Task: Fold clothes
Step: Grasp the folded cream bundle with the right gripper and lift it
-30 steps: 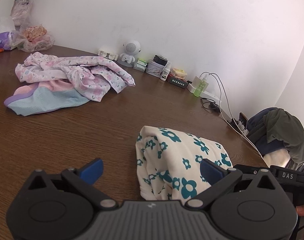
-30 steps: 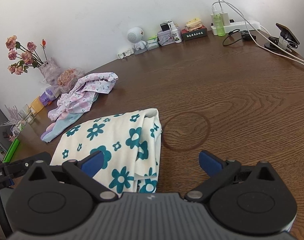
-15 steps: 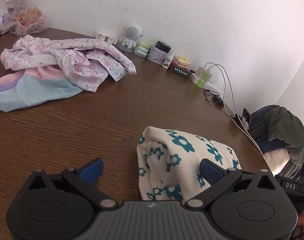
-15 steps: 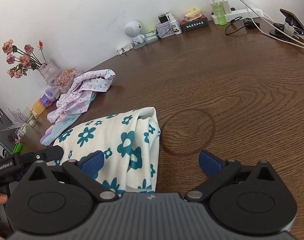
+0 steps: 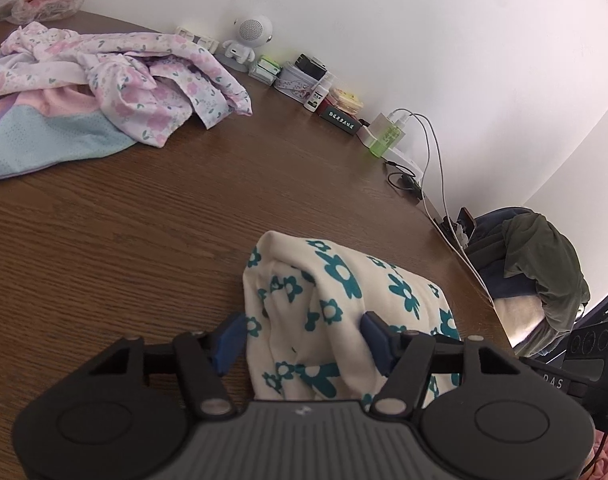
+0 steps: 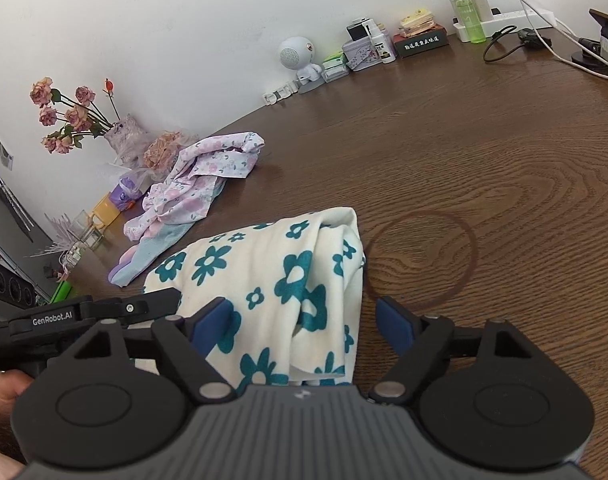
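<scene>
The vase [image 6: 122, 142] far to the left of the right tongs [image 6: 304, 326] holds dried roses [image 6: 66, 114]. The folded cloth [image 6: 264, 280] with teal flowers lies on the table [image 6: 484, 152] between both pairs of tongs, its long side running across from one to the other. The left tongs [image 5: 302, 338] and the right tongs have just been closing around its two ends; whether the pads already press I cannot tell.

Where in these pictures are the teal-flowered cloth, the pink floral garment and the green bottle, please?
teal-flowered cloth [image 6: 264, 276]: right wrist view, top panel.
pink floral garment [image 5: 144, 80]: left wrist view, crumpled middle.
green bottle [image 5: 384, 140]: left wrist view, body.
</scene>
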A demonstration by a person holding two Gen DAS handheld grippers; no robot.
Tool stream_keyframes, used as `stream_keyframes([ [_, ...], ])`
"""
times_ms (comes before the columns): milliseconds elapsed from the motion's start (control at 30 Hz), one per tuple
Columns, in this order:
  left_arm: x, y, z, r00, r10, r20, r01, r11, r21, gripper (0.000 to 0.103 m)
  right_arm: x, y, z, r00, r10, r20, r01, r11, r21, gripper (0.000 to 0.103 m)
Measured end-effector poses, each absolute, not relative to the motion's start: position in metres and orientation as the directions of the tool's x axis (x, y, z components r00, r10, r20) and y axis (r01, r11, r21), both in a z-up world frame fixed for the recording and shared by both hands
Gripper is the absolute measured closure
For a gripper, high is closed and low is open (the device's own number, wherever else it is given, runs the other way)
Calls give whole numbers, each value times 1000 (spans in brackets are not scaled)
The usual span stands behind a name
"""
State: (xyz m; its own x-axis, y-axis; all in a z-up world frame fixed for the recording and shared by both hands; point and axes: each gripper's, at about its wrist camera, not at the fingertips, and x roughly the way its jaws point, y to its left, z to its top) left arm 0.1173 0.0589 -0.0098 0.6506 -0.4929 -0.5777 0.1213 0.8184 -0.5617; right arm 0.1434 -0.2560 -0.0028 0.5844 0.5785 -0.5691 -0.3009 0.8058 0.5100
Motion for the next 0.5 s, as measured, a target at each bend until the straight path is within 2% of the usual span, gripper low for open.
stream_keyframes([
  [67,119,60,-11,646,-506,-571,120,807,-578,47,145,-259,-5,571,603,-557,-294,784,547,34],
  [133,121,61,-12,643,-516,-566,118,797,-592,47,148,-263,-9,553,634,-540,-281,753,595,38],
  [300,125,62,-14,639,-531,-557,126,786,-605,47,153,-266,-12,529,669,-521,-272,716,643,38],
  [500,130,66,-16,627,-556,-546,138,769,-624,47,162,-272,-19,503,714,-487,-240,657,715,43],
])
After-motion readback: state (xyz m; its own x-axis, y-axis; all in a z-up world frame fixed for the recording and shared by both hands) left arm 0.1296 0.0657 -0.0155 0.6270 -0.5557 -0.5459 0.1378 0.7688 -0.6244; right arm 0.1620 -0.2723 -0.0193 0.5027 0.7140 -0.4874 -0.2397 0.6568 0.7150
